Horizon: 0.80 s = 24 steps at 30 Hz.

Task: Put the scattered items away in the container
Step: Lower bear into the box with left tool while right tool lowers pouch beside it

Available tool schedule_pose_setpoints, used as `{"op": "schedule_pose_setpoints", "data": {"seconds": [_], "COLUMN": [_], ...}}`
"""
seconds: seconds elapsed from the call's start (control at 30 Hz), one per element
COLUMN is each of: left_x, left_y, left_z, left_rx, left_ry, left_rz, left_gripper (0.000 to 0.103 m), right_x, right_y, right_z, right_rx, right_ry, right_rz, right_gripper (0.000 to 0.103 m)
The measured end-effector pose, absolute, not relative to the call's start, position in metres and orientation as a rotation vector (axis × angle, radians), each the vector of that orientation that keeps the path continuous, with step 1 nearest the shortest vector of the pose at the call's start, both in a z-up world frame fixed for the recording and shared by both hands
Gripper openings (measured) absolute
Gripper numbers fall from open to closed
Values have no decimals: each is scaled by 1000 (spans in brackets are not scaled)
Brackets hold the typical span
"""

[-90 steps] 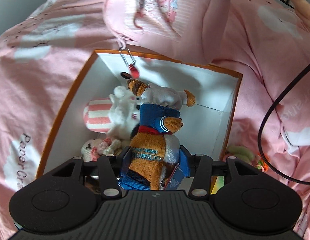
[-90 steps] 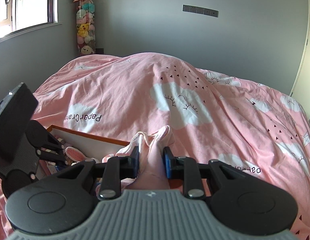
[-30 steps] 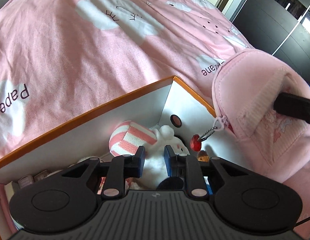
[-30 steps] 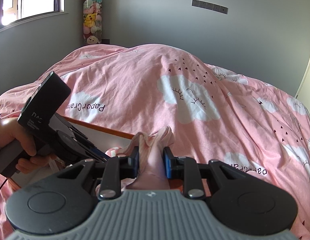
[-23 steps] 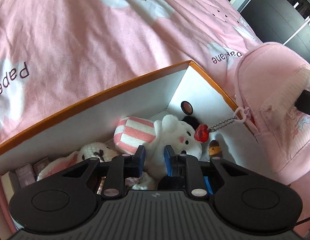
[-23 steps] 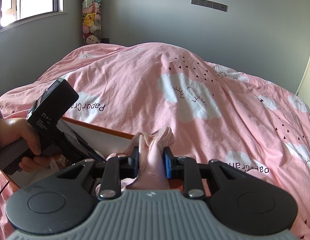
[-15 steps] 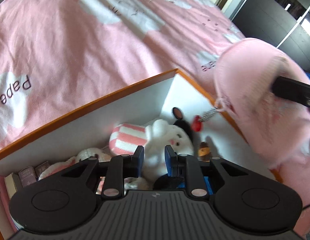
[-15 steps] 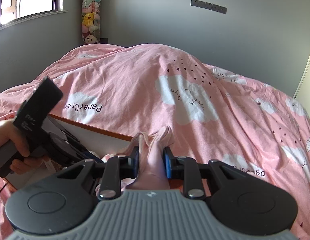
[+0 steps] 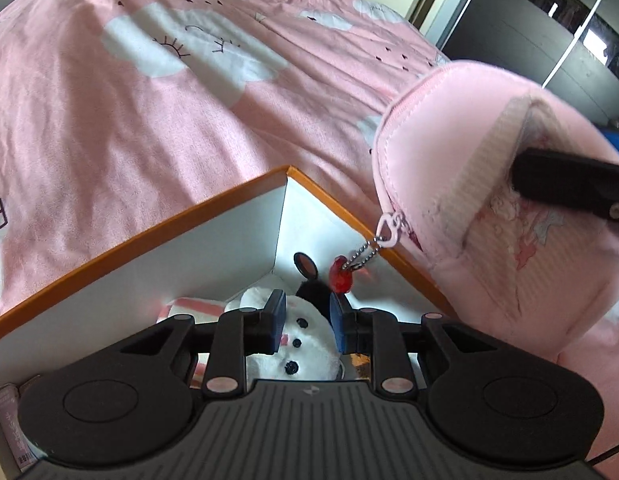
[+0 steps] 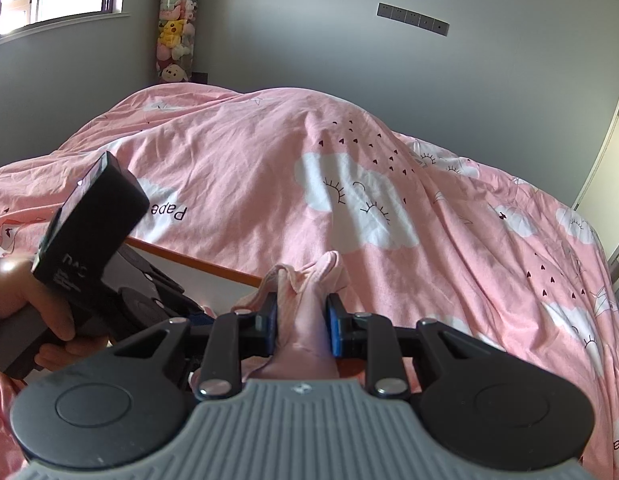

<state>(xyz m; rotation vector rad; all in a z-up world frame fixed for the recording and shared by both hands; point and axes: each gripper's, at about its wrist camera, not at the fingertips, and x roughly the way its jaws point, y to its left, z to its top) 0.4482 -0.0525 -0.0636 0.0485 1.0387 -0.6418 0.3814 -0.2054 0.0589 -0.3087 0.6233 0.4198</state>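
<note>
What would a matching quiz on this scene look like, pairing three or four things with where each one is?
Things:
1. pouch
2. white plush
3. red charm
4. box

Places:
A. hanging from a bead chain
B. lying inside the box
C. clamped in the right tool
D. resting on the pink duvet

Pairs: 1-C, 2-B, 3-A, 4-D
</note>
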Motion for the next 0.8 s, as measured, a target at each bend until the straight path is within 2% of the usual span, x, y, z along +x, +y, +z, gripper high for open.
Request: {"op": "schedule_pose_setpoints", "data": {"seconds": [0.23,0.8], "left_x": [438,435], "left_y": [-52,-26], "left_z": [-61,-62], "left_rx": [207,118], "left_ry": [1051,1044], "left_rz": [-664,-672], "left_gripper": [26,26], "right_x": [388,388], "right_y": [-194,-128], "right_z": [51,6], "right_rx": [-352,-884], "right_ry": [632,567], "right_rz": [505,580], "right_gripper": [27,26]}}
